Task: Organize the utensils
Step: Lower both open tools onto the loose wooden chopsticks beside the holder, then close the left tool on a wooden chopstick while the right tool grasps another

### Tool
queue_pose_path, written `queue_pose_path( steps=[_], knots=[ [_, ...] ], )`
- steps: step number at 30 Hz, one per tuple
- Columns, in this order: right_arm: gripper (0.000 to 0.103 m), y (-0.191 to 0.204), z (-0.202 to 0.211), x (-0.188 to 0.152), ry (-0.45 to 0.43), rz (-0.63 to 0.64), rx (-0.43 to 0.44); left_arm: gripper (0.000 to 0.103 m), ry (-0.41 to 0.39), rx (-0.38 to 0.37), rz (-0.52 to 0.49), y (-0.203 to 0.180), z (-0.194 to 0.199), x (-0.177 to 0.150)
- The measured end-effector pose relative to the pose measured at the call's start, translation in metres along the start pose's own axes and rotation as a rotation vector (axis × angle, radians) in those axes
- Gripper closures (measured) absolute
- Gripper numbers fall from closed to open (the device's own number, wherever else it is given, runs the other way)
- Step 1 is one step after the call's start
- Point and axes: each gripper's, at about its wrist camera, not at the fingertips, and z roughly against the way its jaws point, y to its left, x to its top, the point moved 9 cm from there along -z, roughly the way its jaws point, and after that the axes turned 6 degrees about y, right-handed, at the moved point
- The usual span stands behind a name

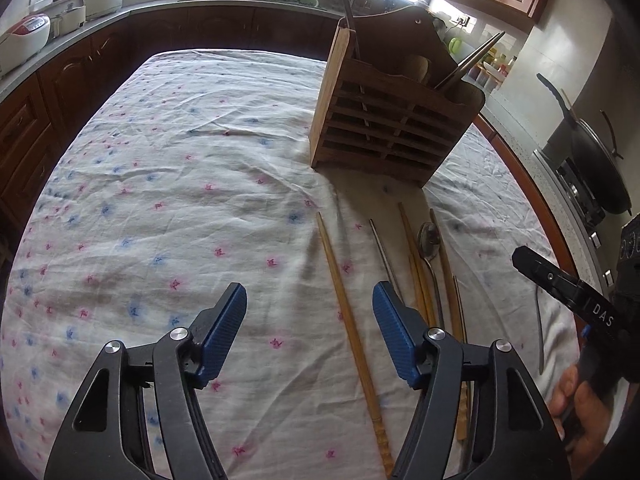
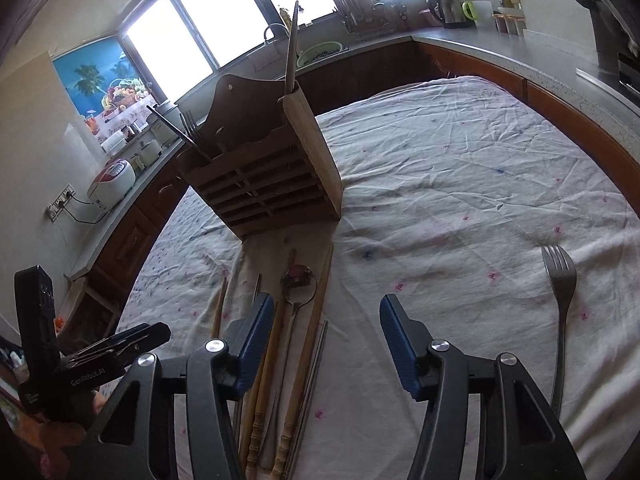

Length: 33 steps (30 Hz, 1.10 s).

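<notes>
A wooden utensil holder point(image 1: 390, 120) point(image 2: 264, 176) stands on the table with chopsticks and a fork in it. In front of it lie wooden chopsticks point(image 1: 348, 320) point(image 2: 308, 344), metal chopsticks point(image 1: 384, 256) and a metal spoon point(image 1: 429, 242) point(image 2: 298, 286). A metal fork point(image 2: 560, 300) lies apart at the right. My left gripper point(image 1: 310, 316) is open and empty above the cloth, left of the utensils, with one wooden chopstick between its fingers in view. My right gripper point(image 2: 326, 328) is open and empty over the utensil pile; it also shows in the left wrist view point(image 1: 560, 284).
A floral tablecloth point(image 1: 180, 180) covers the table. Kitchen counters point(image 2: 500, 52) ring it, with a rice cooker point(image 2: 114, 178), a sink bowl point(image 2: 320, 52), a kettle point(image 2: 448, 8) and a black wok point(image 1: 592, 160) on the stove.
</notes>
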Motion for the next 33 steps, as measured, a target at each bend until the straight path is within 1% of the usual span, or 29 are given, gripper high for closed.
queue_pose_path(
  steps=[1,5,7,9,11,13,16,18,20,23,24,26,27,28,29,33],
  knots=[
    [0.053,0.001,-0.005,0.002,0.01,0.003,0.002,0.038,0.009,0.004,-0.007,-0.001,-0.004,0.002],
    [0.064,0.007,-0.024,0.012,0.047,0.026,0.006,0.052,0.044,-0.006,-0.017,-0.006,-0.02,0.01],
    [0.071,0.01,-0.034,0.016,0.064,0.034,0.006,0.054,0.052,-0.017,-0.013,-0.008,-0.028,0.015],
    [0.072,0.011,-0.045,0.021,0.081,0.04,0.008,0.055,0.063,-0.025,-0.01,-0.009,-0.035,0.019],
    [0.072,0.011,-0.054,0.026,0.09,0.045,0.003,0.063,0.073,-0.03,-0.013,-0.012,-0.042,0.024],
    [0.073,0.01,-0.062,0.03,0.1,0.05,0.0,0.065,0.084,-0.033,-0.022,-0.016,-0.049,0.029],
    [0.078,0.008,-0.076,0.034,0.118,0.053,-0.008,0.072,0.108,-0.026,-0.041,-0.02,-0.059,0.031],
    [0.078,0.007,-0.084,0.035,0.134,0.058,-0.015,0.076,0.126,-0.035,-0.049,-0.024,-0.066,0.031],
    [0.079,0.006,-0.092,0.035,0.151,0.068,-0.027,0.078,0.118,-0.022,-0.071,-0.026,-0.069,0.032],
    [0.085,0.003,-0.104,0.031,0.184,0.078,-0.047,0.078,0.107,-0.005,-0.093,-0.029,-0.071,0.033],
    [0.085,0.004,-0.104,0.031,0.173,0.088,-0.052,0.08,0.099,0.004,-0.104,-0.03,-0.071,0.033],
    [0.086,0.006,-0.106,0.032,0.174,0.116,-0.077,0.093,0.084,0.034,-0.12,-0.029,-0.073,0.034],
    [0.088,0.007,-0.106,0.032,0.174,0.133,-0.092,0.095,0.081,0.031,-0.119,-0.028,-0.073,0.034],
    [0.095,0.008,-0.107,0.032,0.173,0.153,-0.115,0.095,0.079,0.016,-0.111,-0.026,-0.073,0.034],
    [0.095,0.008,-0.107,0.032,0.169,0.169,-0.136,0.096,0.08,0.002,-0.102,-0.024,-0.073,0.035],
    [0.096,0.007,-0.106,0.031,0.162,0.158,-0.123,0.098,0.081,-0.031,-0.086,-0.019,-0.07,0.034]
  ],
)
